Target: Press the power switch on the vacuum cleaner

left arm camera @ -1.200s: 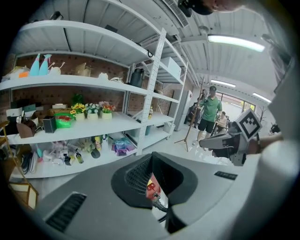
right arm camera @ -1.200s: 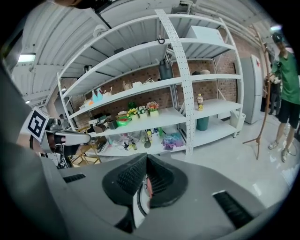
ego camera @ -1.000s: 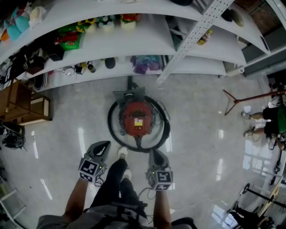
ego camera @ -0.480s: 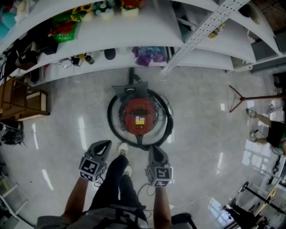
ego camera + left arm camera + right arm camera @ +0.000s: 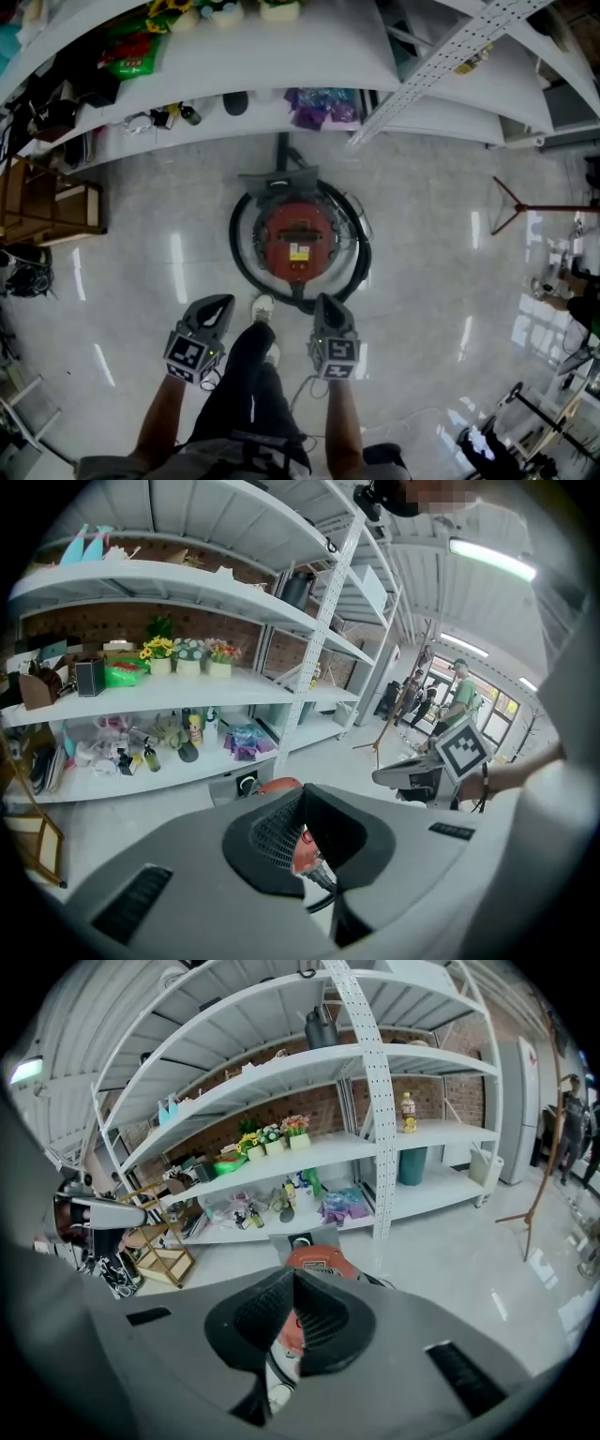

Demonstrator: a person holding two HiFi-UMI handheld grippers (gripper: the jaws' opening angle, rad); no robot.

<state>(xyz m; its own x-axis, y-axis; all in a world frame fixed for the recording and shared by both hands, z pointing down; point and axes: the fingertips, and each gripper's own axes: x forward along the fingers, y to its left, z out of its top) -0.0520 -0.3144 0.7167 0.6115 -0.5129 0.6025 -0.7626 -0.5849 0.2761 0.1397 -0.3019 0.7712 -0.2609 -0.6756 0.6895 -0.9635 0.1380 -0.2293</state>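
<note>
Ahead of the right gripper (image 5: 322, 306), the vacuum cleaner (image 5: 298, 234) had a smooth red plastic top; the polished floor (image 5: 431, 281) shone.

White shelving (image 5: 281, 52) holds potted flowers (image 5: 187, 653) and a purple bundle (image 5: 323, 105), with a wooden rack (image 5: 52, 202) beside it.

Left gripper (image 5: 302, 793): jaws closed together, nothing held.
Vacuum cleaner (image 5: 278, 786): red top just past the jaw tips, on the floor before the shelving.
Shelving (image 5: 216, 682): white; flower pots (image 5: 187, 654) above, bottles (image 5: 148, 757) and purple bag (image 5: 246, 741) below.
Marker cube (image 5: 464, 749): far right, beside a forearm.
</note>
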